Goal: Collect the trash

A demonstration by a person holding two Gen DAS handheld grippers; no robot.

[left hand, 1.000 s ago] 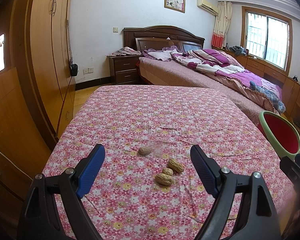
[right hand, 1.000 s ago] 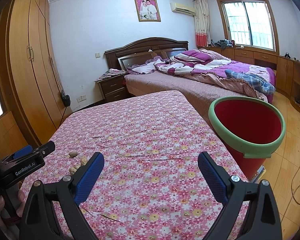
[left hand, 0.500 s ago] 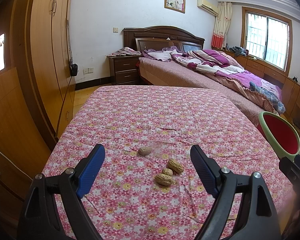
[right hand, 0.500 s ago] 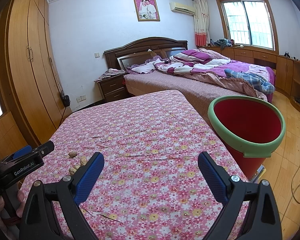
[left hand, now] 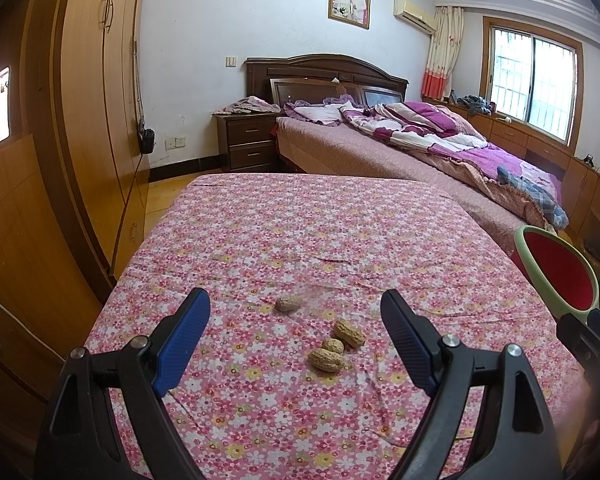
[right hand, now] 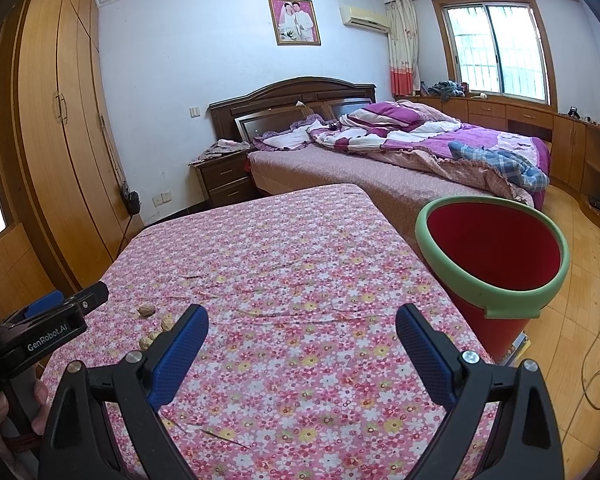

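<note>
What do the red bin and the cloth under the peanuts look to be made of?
Red bin: probably moulded plastic, smooth matte walls with a pale green rolled rim. Cloth: thin printed woven fabric, likely cotton, matte, creased near the peanuts.

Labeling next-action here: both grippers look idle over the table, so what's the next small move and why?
Probably lower the left gripper onto the nearest peanut and close. Its jaws are open and empty, and four peanuts lie on the floral tablecloth between them. The right gripper, also open, has only bare cloth ahead; the red bin waits beside the table.
</note>
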